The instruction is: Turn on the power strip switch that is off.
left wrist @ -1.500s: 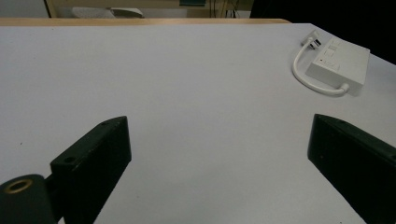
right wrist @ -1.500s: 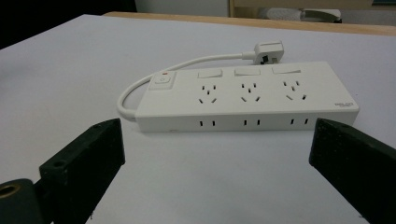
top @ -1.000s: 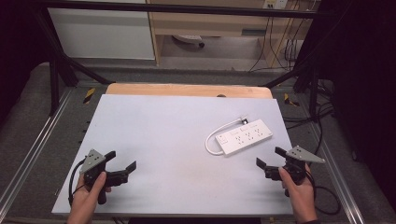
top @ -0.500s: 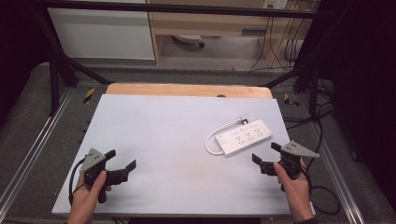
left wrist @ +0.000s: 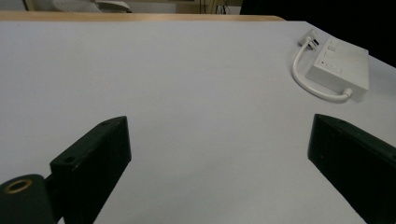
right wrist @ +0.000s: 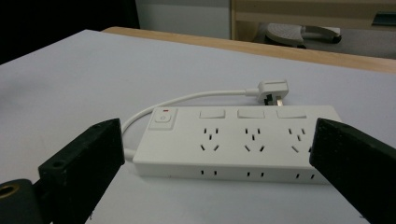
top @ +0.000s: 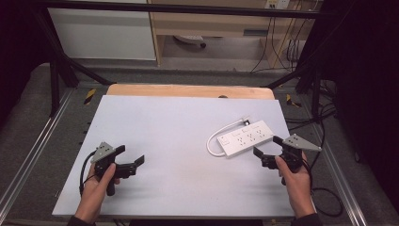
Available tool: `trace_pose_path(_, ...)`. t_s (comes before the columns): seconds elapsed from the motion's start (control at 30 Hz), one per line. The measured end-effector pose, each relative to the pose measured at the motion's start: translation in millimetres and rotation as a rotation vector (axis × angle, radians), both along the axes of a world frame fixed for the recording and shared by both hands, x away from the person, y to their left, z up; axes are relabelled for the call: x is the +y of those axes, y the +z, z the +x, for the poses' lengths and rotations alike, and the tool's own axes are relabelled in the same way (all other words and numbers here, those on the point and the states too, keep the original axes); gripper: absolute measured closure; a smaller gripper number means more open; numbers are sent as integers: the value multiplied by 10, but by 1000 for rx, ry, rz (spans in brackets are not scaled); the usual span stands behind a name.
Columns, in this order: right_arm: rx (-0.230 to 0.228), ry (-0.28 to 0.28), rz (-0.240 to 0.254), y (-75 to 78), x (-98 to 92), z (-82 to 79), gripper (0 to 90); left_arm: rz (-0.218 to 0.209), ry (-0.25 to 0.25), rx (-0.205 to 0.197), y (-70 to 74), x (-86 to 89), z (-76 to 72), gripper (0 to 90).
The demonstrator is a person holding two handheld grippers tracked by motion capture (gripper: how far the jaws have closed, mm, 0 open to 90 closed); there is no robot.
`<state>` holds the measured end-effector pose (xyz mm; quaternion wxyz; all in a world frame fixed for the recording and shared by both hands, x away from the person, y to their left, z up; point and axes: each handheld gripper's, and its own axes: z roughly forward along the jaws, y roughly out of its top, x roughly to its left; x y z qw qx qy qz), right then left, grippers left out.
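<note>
Power strip [top: 246, 138]: white, lying flat on the table [top: 179, 132], over toward its right side and a bit angled. This is my landmark for everything below.

Strip details: from the right gripper view you can see three socket groups along the top face, three small switches above them, and a main button with a red mark at the left end [right wrist: 163, 117].

Cord [top: 221, 134]: white, comes out of the strip's left end, loops round and runs back along the far side of the strip.

Plug [right wrist: 273, 89]: sitting on the table just behind the strip, near its far long edge, prongs pointing at the strip.

Right gripper [top: 268, 150]: held in the person's right hand [top: 296, 181], just in front of the strip's near edge, pointed straight at it. Jaws wide apart, nothing between them; in its own view the strip sits framed between the two black jaws. Can't tell if the tips touch the strip, looks like they're just short of it.

Left gripper [top: 130, 156]: in the left hand [top: 96, 183], well away from the strip, off to its left and nearer the person. Jaws spread wide too, holding nothing, just bare tabletop between them.

Left gripper view: strip shows far off at upper right [left wrist: 338, 65].
</note>
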<state>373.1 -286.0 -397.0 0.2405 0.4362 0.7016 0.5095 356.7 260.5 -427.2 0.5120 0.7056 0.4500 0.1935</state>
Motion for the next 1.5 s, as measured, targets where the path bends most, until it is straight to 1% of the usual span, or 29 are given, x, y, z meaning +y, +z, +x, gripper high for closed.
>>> trace_pose_path(0.13,-4,-5,-2,23,11,31,40,9,16,-12,-11,4,16,60)
trace_pose_path(0.2,-3,-5,-9,45,29,60,40,16,22,-11,-18,10,28,60)
trace_pose_path(0.4,0,-8,-28,114,90,174,40,0,49,-12,-6,67,18,60)
trace_pose_path(0.5,6,-12,-23,121,94,213,43,4,52,-5,-12,74,22,61)
trace_pose_path(0.57,9,-22,-13,127,97,246,45,9,52,-6,-10,67,19,62)
trace_pose_path(0.67,16,-36,-16,144,97,292,46,13,51,-10,-10,50,27,61)
trace_pose_path(0.77,22,-45,2,161,83,349,64,15,48,-12,-3,40,27,61)
trace_pose_path(0.87,25,-61,8,187,65,413,116,18,47,-10,-6,36,25,61)
trace_pose_path(0.9,27,-67,24,207,50,458,179,17,47,-10,-7,36,25,61)
trace_pose_path(0.97,29,-76,40,220,34,500,242,21,46,-12,-6,36,24,61)
trace_pose_path(1.0,29,-76,40,220,34,500,242,23,47,-12,-5,35,22,61)
trace_pose_path(1.03,26,-86,39,225,26,538,304,24,48,-12,-5,32,20,61)
trace_pose_path(1.07,26,-86,39,225,26,538,304,27,47,-14,-5,30,19,61)
trace_pose_path(1.1,19,-98,39,222,26,554,354,30,44,-16,-6,28,18,61)
trace_pose_path(1.13,14,-100,44,221,26,566,382,36,45,-16,-4,25,18,61)
trace_pose_path(1.27,2,-108,26,207,44,621,493,54,46,-21,-5,10,25,60)
trace_pose_path(1.4,-6,-106,5,202,86,692,611,52,42,-23,-4,8,23,59)
trace_pose_path(1.47,-7,-103,3,202,90,709,679,53,42,-21,-7,6,23,59)
trace_pose_path(1.5,-3,-102,-2,197,102,746,730,57,39,-19,-7,7,22,58)
